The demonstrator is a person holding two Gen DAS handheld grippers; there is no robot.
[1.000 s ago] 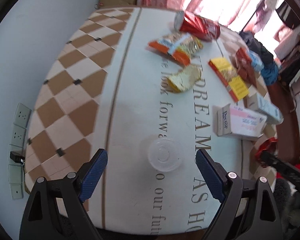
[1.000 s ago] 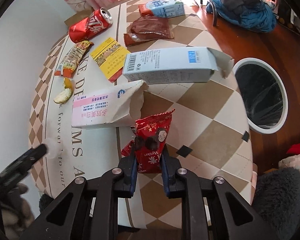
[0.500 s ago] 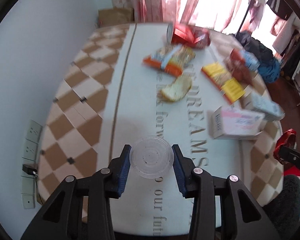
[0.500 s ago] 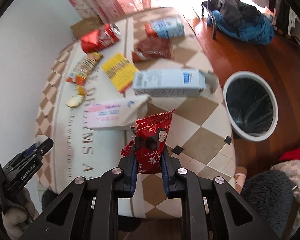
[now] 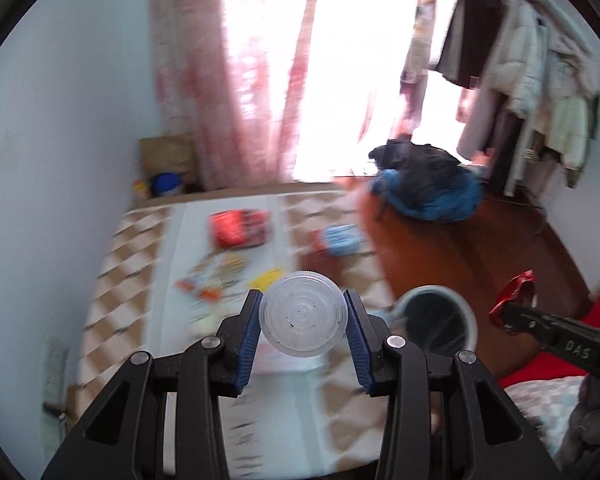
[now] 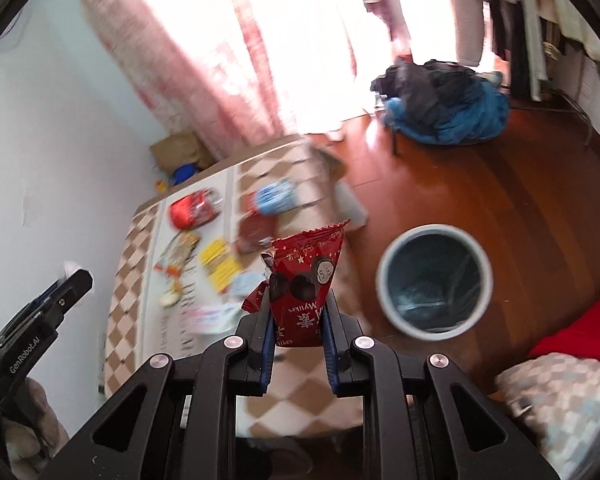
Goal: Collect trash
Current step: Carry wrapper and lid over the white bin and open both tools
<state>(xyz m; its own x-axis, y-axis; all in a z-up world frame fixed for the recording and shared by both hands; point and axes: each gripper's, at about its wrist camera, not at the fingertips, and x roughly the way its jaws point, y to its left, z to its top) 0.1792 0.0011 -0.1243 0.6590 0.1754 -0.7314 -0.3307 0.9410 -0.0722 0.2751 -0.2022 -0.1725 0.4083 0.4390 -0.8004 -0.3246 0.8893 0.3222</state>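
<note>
Both tools are lifting clear of the table [image 5: 148, 312]: left tool [image 5: 303, 320] is gripping the clear lid [image 5: 303, 316], right tool [image 6: 297, 320] is clamping the red wrapper [image 6: 305, 280], bin [image 6: 434, 280] near right.

This is a lived-in room of a home. Pink patterned curtains [image 6: 220, 60] hang before a bright window, clothes hang on a rack [image 5: 540, 80], and a heap of blue and dark clothing [image 6: 444, 104] lies on the wooden floor [image 6: 540, 200]. A table with a checked cloth [image 6: 132, 264] stands by the wall, near a wastebasket [image 6: 434, 278].
</note>
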